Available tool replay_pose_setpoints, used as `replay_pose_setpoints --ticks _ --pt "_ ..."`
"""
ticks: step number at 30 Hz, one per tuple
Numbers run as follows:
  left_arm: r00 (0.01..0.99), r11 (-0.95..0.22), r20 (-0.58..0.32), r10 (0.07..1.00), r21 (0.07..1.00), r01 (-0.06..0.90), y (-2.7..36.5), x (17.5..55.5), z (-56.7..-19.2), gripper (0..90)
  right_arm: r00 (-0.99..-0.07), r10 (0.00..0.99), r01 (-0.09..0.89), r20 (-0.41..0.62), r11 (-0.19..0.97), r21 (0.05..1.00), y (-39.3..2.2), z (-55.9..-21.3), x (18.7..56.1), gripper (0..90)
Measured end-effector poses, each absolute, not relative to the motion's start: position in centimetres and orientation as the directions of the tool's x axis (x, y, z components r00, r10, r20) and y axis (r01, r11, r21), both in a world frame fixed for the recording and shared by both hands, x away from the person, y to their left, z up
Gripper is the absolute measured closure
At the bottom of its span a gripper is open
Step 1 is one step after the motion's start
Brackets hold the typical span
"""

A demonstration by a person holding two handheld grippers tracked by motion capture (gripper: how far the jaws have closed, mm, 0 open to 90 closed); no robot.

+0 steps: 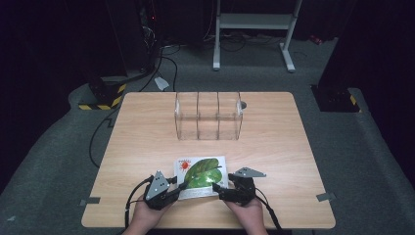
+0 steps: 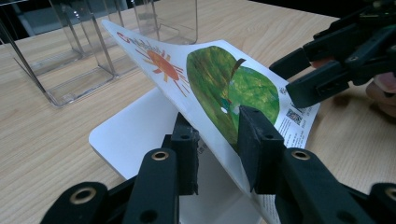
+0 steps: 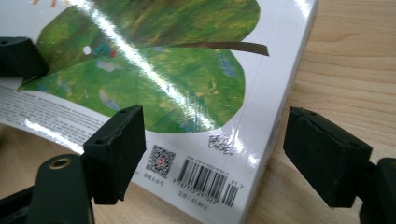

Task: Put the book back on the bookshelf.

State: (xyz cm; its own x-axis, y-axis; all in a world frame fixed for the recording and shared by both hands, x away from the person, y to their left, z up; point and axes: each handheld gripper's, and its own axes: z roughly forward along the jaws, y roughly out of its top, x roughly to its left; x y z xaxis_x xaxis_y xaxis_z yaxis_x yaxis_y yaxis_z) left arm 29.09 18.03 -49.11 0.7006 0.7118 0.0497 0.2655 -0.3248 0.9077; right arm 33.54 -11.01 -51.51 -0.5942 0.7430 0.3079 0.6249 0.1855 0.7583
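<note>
Between left gripper [image 2: 219, 149] pads, book cover [image 2: 219, 84], lifted.

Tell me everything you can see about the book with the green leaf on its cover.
The book is thin, glossy and white, with a big green leaf, a small hole in it, an orange sun, a barcode and a QR code. It lies near the table's front edge, before the clear divided box. The left gripper is shut on its cover, bent up off the white page beneath. The right gripper straddles the barcode corner, jaws open.
</note>
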Motion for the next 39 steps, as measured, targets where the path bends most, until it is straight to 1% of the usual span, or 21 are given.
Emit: replay_pose_setpoints --ticks 3,6,9,14,15,17,21,30,34,39 --pt "0.704 -0.332 0.060 0.708 0.908 0.256 18.1 28.9 -49.1 69.1 -0.587 0.744 0.635 0.319 0.180 0.751 -11.1 -51.7 33.9 20.1" --pt "0.707 -0.342 0.069 0.703 0.906 0.251 18.1 28.6 -49.2 69.7 -0.589 0.727 0.655 0.353 0.174 0.736 -10.9 -51.7 34.2 19.7" --pt "0.707 -0.333 0.056 0.705 0.906 0.260 18.2 28.5 -49.3 69.8 -0.589 0.727 0.661 0.353 0.181 0.729 -10.6 -51.8 34.4 19.2" --pt "0.706 -0.335 0.059 0.706 0.906 0.259 18.3 28.4 -49.5 69.8 -0.589 0.715 0.686 0.376 0.196 0.700 -10.4 -52.2 35.0 19.5" --pt "0.705 -0.336 0.059 0.707 0.905 0.261 18.3 28.4 -49.5 69.8 -0.587 0.713 0.694 0.385 0.197 0.692 -10.3 -52.2 35.0 21.0" --pt "0.702 -0.334 0.054 0.710 0.904 0.267 18.3 28.4 -49.6 69.8 -0.602 0.713 0.674 0.359 0.213 0.707 -10.1 -52.1 34.9 21.7" --pt "0.696 -0.335 0.044 0.716 0.897 0.288 18.4 28.5 -49.8 69.8 -0.599 0.724 0.667 0.342 0.215 0.713 -10.2 -51.9 34.7 27.3" --pt "0.673 -0.287 -0.033 0.739 0.888 0.359 18.8 29.1 -50.0 69.7 -0.600 0.744 0.643 0.294 0.229 0.731 -10.0 -51.7 34.1 30.2" --pt "0.662 -0.266 -0.056 0.747 0.887 0.376 19.1 29.3 -50.1 69.7 -0.601 0.750 0.626 0.275 0.229 0.745 -9.9 -51.6 33.9 32.3" --pt "0.650 -0.260 -0.060 0.757 0.886 0.384 19.1 29.4 -50.0 69.8 -0.599 0.760 0.612 0.252 0.232 0.756 -9.8 -51.4 33.6 34.1"
